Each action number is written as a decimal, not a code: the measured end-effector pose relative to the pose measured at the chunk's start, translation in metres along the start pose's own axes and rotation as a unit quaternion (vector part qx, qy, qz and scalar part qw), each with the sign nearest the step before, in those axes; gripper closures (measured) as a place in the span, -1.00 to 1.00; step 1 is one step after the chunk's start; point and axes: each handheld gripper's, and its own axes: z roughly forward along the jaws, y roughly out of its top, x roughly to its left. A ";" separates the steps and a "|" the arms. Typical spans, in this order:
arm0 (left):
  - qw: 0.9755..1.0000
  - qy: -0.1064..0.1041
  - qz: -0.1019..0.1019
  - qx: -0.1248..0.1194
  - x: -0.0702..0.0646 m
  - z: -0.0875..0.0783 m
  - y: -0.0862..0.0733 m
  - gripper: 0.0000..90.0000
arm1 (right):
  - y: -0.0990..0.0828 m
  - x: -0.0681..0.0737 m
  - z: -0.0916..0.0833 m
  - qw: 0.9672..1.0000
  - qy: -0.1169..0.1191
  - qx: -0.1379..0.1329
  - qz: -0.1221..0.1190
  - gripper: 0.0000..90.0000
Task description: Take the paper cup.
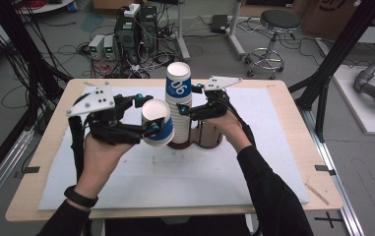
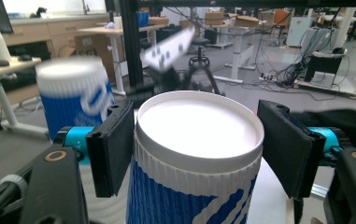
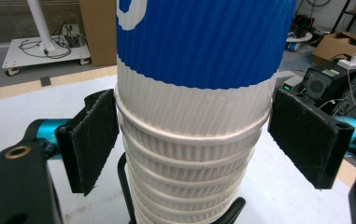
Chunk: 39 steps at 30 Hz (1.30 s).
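Note:
My left gripper [image 1: 148,114] [image 2: 196,140] is shut on a single blue-and-white ribbed paper cup [image 1: 158,123] [image 2: 199,126], held just below its rim, off the table and mouth up. To its right, a tall stack of the same cups [image 1: 179,83] [image 3: 194,107] stands upright in a dark brown holder [image 1: 207,137]. My right gripper [image 1: 187,100] [image 3: 194,135] straddles the stack where the top cup meets the ones beneath. Its left pad [image 3: 91,140] brushes the ribbed wall and its right pad [image 3: 306,135] stands a sliver off. In the left gripper view the stack [image 2: 73,98] is blurred at the back left.
A white mat [image 1: 175,177] covers most of the wooden table [image 1: 293,113]. Beyond the table's far edge are computers and cables [image 1: 126,34] and a stool [image 1: 276,24]. Black frame posts [image 1: 332,64] stand at both sides.

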 end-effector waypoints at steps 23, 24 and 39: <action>0.999 -0.011 -0.046 0.022 -0.008 0.011 -0.088 -0.33 | 0.000 0.001 0.000 1.000 -0.005 -0.001 -0.001 -0.62; 0.999 -0.013 -0.048 0.020 -0.008 0.012 -0.090 -0.33 | 0.001 0.001 0.000 1.000 -0.006 0.000 -0.001 -0.62; 0.998 -0.026 -0.049 0.015 -0.007 0.014 -0.103 -0.33 | 0.001 0.002 -0.001 1.000 -0.007 -0.002 -0.003 -0.61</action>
